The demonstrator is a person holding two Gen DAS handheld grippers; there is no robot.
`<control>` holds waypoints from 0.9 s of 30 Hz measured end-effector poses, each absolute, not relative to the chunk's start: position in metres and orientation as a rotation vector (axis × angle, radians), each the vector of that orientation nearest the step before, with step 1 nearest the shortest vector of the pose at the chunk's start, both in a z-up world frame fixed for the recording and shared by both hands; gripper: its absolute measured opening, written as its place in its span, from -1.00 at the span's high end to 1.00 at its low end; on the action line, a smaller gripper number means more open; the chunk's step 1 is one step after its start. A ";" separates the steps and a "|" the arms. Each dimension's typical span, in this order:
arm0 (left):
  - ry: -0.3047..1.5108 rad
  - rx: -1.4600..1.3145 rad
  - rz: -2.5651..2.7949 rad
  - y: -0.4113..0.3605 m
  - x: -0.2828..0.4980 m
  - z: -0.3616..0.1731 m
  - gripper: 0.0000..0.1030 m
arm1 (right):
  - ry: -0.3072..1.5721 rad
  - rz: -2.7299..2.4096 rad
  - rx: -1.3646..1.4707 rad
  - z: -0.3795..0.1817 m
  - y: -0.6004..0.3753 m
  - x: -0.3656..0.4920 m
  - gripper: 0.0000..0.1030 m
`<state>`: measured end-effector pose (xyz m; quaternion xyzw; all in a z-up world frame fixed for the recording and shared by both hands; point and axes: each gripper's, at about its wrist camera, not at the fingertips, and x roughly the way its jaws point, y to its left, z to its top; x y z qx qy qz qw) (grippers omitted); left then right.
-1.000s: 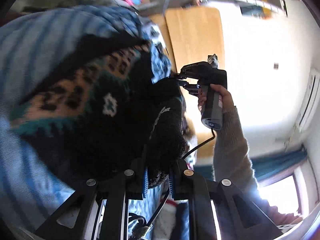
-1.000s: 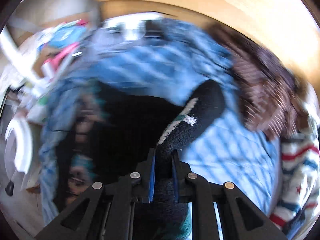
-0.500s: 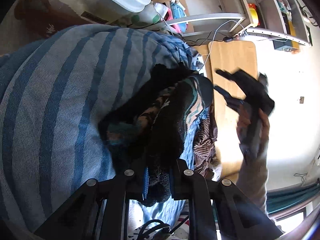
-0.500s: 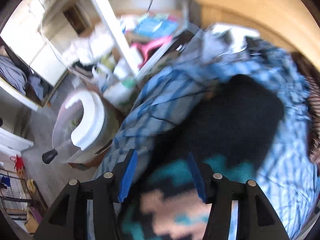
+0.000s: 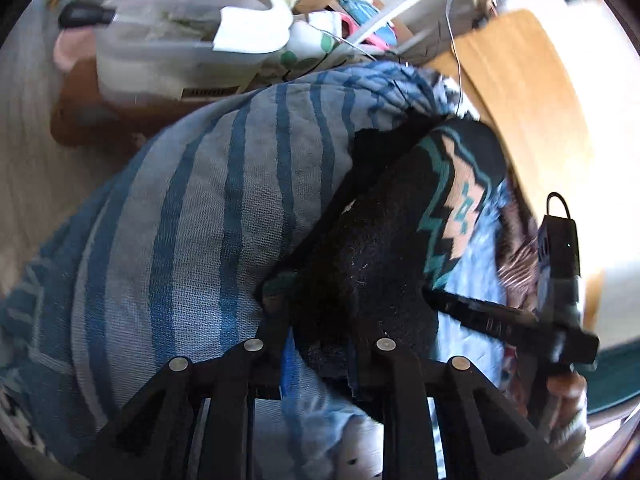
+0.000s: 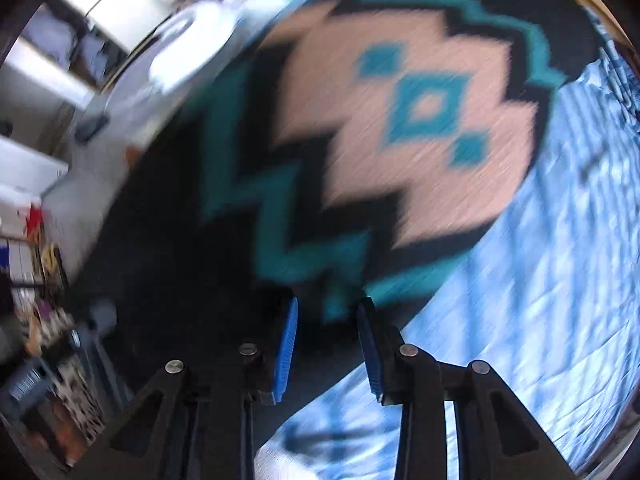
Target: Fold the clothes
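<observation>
Left tongs (image 5: 320, 344) pinching black patterned sweater (image 5: 372, 248), right tongs (image 6: 328, 344) spread around its hem, sweater on striped blue blanket (image 5: 200, 208), bed.

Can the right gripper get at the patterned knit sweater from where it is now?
Probably yes. The right gripper is open, with the sweater right ahead of its fingers and nothing between them. The view is blurred, so contact is unclear.
</observation>
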<state>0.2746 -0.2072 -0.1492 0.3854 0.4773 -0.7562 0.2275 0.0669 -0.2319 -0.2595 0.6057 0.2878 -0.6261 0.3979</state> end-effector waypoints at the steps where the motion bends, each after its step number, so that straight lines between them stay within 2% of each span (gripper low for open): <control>1: 1.305 1.089 -2.071 -0.207 0.273 -0.145 0.47 | 0.764 -1.574 1.507 -0.259 -0.230 0.078 0.31; 3: 1.303 1.087 -2.058 -0.211 0.274 -0.133 0.43 | 0.822 -1.523 1.462 -0.256 -0.225 0.098 0.31; 6: 1.231 1.036 -2.134 -0.212 0.278 -0.102 0.36 | 0.737 -1.423 1.502 -0.251 -0.219 0.103 0.31; 10: 1.092 0.885 -2.372 -0.201 0.265 -0.052 -0.13 | 0.562 -1.253 1.575 -0.252 -0.217 0.104 0.31; 12: 1.018 0.904 -2.422 -0.193 0.251 -0.048 -0.13 | 0.538 -1.239 1.565 -0.250 -0.217 0.105 0.30; 13: 0.977 0.922 -2.437 -0.188 0.243 -0.047 -0.11 | 0.509 -1.268 1.569 -0.245 -0.216 0.094 0.29; 15: 0.893 0.957 -2.467 -0.179 0.227 -0.047 0.38 | 0.448 -1.326 1.577 -0.234 -0.213 0.073 0.30; 16: 0.873 0.983 -2.483 -0.176 0.219 -0.048 0.69 | 0.418 -1.364 1.579 -0.228 -0.211 0.061 0.30; 17: 0.873 1.018 -2.503 -0.172 0.211 -0.052 0.81 | 0.384 -1.448 1.572 -0.218 -0.209 0.038 0.29; 22: 0.810 1.207 -2.450 -0.168 0.155 -0.084 0.81 | 0.346 -1.800 1.523 -0.184 -0.217 -0.061 0.12; 27: 0.813 1.384 -2.309 -0.180 0.119 -0.124 0.81 | 0.369 -2.040 1.488 -0.171 -0.248 -0.150 0.12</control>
